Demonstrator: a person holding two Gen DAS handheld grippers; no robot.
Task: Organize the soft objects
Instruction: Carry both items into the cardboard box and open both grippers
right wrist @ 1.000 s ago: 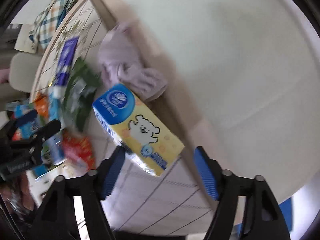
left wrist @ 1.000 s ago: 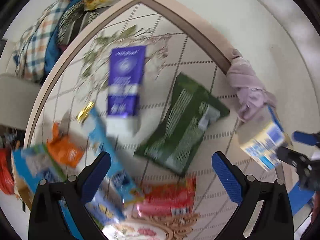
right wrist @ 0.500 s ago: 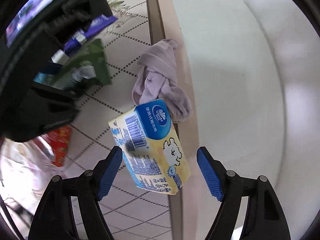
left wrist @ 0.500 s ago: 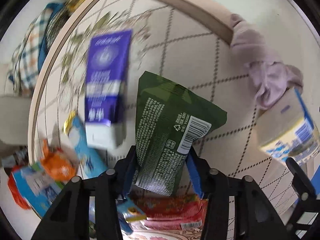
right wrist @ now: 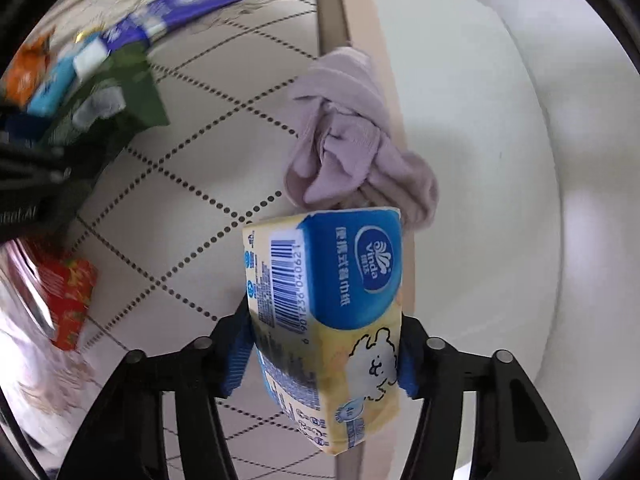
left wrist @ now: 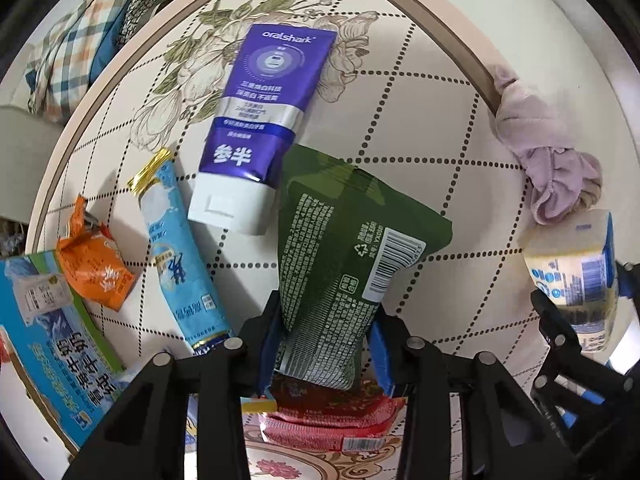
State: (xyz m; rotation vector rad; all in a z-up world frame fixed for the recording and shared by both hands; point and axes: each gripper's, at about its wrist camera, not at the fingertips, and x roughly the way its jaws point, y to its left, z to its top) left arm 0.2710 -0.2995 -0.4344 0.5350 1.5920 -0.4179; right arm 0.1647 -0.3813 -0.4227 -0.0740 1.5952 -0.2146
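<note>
A dark green snack packet (left wrist: 340, 248) lies on the patterned tabletop (left wrist: 420, 120). My left gripper (left wrist: 324, 344) points straight down with its blue pads pressed on the packet's near end, and the jaws are still closing. In the right wrist view, a yellow and blue tissue pack (right wrist: 332, 292) stands on edge between the pads of my right gripper (right wrist: 320, 356). Those jaws are closing too, with both pads against the pack. The tissue pack (left wrist: 572, 276) also shows at the left view's right edge. A crumpled lilac cloth (right wrist: 344, 148) lies just beyond it on the table's rim.
A purple toothpaste tube (left wrist: 260, 112), a light blue sachet (left wrist: 176, 256), an orange packet (left wrist: 96, 268), a blue and green carton (left wrist: 52, 340) and a red packet (left wrist: 332, 416) crowd the left. Plaid fabric (left wrist: 72, 40) lies off the far edge. A white surface (right wrist: 480, 120) lies past the rim.
My left gripper came down over the green packet and closed from wide open onto it. The right gripper swung round to the tissue pack and narrowed onto its sides.
</note>
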